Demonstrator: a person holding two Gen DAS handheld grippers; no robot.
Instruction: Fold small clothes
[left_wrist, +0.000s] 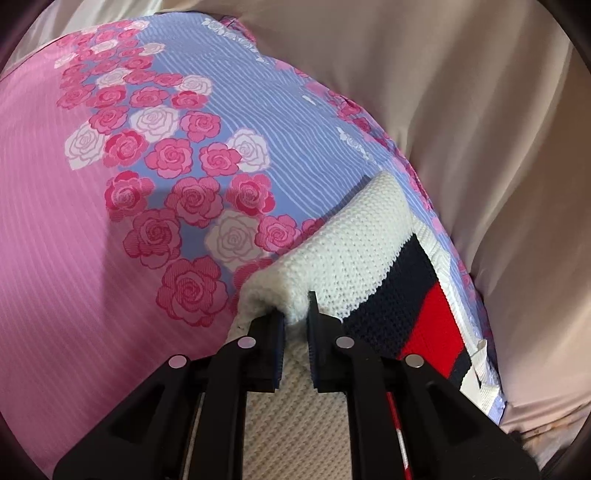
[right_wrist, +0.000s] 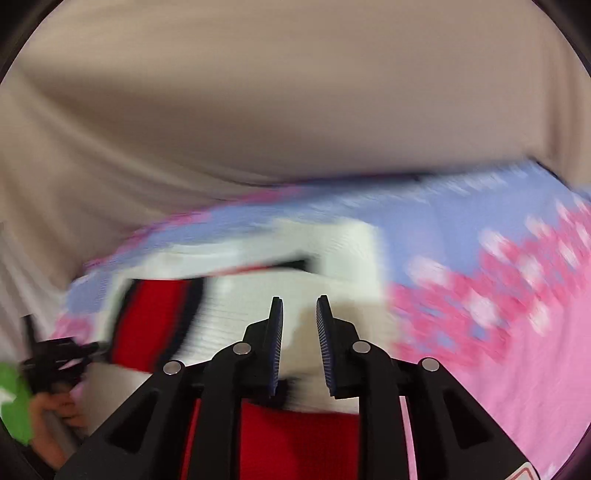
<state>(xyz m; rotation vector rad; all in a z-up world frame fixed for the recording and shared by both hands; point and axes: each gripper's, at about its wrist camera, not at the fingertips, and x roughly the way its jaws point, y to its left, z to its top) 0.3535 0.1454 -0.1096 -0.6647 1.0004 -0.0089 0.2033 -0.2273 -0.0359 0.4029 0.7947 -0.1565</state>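
Cloth covers everything in sight: a floral sheet, pink at one side and lilac with white wavy stripes at the other, scattered with pink and white roses, spreads over the surface, and behind it hangs a beige draped fabric in long folds. What lies under the sheet — bed or counter — cannot be told. The sheet's far edge runs just beside the beige drape, and the knitted sweater lies close to that edge, cream-white with navy and red blocks. On the other side the pink part of the sheet stretches wide and bare.

In the left wrist view the left gripper has its jaws narrowed onto a rounded fold of the cream knit, which bulges up between the tips; more of the knit passes under the tool.

The right wrist view is smeared with motion blur. There the right gripper shows its jaws apart with a plain gap, hovering over the sweater; whether they touch the knit is unclear. At the lower left a hand holds the other black tool.
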